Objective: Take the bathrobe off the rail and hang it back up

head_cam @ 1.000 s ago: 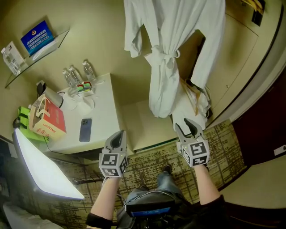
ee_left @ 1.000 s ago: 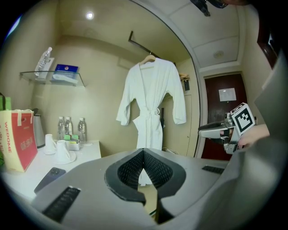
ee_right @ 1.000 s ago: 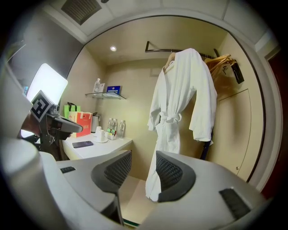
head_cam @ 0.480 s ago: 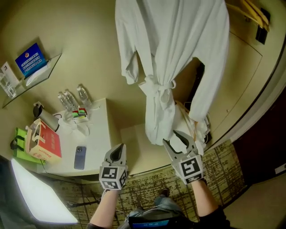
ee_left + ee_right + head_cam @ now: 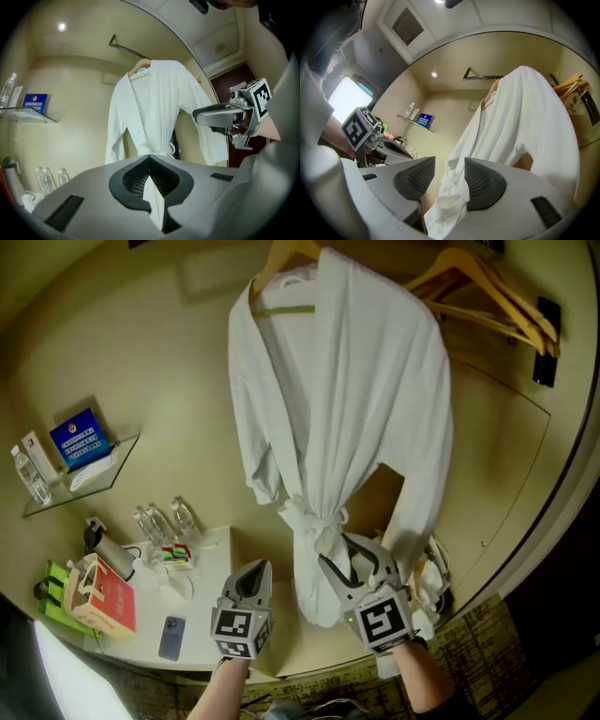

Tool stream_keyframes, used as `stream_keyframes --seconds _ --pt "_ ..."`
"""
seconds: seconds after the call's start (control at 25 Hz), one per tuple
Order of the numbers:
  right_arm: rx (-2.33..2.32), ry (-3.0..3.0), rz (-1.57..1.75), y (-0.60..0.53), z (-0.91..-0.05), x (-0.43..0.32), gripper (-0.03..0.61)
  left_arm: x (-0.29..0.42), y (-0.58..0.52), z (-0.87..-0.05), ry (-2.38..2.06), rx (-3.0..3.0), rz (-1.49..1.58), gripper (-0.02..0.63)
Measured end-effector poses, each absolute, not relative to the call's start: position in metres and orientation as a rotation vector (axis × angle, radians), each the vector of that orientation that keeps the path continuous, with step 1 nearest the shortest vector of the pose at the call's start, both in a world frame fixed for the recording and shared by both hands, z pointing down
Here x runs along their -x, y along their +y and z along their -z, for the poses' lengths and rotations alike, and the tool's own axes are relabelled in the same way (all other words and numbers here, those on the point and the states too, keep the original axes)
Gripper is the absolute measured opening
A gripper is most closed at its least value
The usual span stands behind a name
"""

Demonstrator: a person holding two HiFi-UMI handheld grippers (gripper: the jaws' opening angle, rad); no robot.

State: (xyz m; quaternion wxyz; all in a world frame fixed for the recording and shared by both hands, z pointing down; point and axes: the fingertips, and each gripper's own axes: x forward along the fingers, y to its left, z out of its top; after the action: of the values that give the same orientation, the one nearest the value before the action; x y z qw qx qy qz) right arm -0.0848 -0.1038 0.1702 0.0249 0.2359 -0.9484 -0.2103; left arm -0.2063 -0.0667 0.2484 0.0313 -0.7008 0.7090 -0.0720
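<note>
surface (image 5: pixel 206 638): white, lower left. Bottles (image 5: pixel 161 521) at its back edge, phone (image 5: pixel 171 637) near the front edge. Not part of the job.
left tool (image 5: pixel 253 576): jaws together, holding nothing. It sits over the surface's right edge, just left of the robe's lower part.
robe (image 5: pixel 337 409): white, on a wooden hanger (image 5: pixel 281 257) hooked on the rail (image 5: pixel 125 45). It hangs straight down, long axis vertical, with the belt knot (image 5: pixel 312 519) at the waist.
right tool (image 5: pixel 336 549): jaws apart. Bunched cloth under the knot shows in the gap, and the pads don't look clamped on it.
spare hangers (image 5: pixel 492 301): top right, apart from the robe.
key relation: the hanger and rail are up and ahead, well above both tools. The right tool is at the robe's lower half. The left tool is on the side of the hanger's bare end.
read: lift-off not begun. Both tools need to go up to hanger level, since pulling low on the cloth would likely just drag the robe off the hanger.
</note>
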Motion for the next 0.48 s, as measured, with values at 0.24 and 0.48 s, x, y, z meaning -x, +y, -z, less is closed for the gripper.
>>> stream_keyframes --seconds 0.24,0.48 --pt "-0.848 -2.898 0.869 -0.133 -0.094 0.108 0.218 0.215 -0.121 -0.189 2.035 2.182 0.153 0.002" --pt "-1.019 -2.801 1.125 -0.149 -0.007 0.132 0.218 0.225 -0.163 -0.129 1.858 2.207 0.057 0.002"
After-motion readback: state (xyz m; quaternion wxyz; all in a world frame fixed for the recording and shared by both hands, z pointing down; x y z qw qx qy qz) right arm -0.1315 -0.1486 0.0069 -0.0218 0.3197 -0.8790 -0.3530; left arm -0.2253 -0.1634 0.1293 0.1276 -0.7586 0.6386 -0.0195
